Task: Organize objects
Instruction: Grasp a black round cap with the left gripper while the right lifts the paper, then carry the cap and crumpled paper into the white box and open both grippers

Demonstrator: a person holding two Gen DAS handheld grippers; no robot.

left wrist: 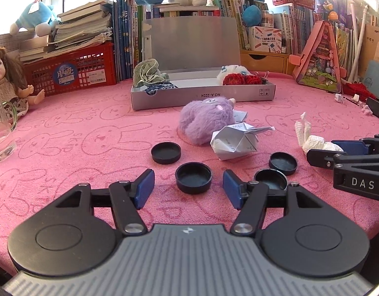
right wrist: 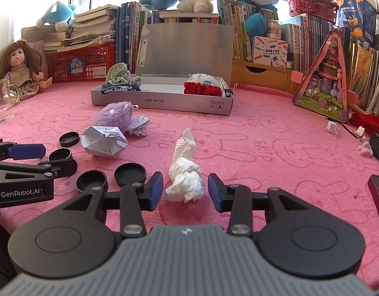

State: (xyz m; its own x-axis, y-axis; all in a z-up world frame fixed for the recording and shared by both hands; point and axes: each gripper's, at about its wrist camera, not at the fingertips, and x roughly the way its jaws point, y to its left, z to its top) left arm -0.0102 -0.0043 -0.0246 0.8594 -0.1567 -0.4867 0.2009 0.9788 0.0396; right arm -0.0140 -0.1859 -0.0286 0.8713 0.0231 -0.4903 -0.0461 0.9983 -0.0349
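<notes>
My left gripper [left wrist: 188, 187] is open, with a black round cap [left wrist: 193, 177] on the pink cloth between its fingertips, untouched. Other black caps [left wrist: 166, 152] [left wrist: 283, 163] [left wrist: 270, 178] lie around it. My right gripper [right wrist: 185, 191] is open, its fingers on either side of a crumpled white tissue [right wrist: 185, 172], apart from it. A purple plush [left wrist: 205, 120] and a folded paper ball [left wrist: 235, 141] lie beyond. The open grey box [left wrist: 204, 96] behind them holds cloth and red knitted items.
A glass mug [left wrist: 2, 133] stands at the left edge, a doll [left wrist: 7, 81] behind it. A red crate [left wrist: 71, 70], books and plush toys line the back. A pink triangular toy house [right wrist: 325, 86] and small bits sit at the right.
</notes>
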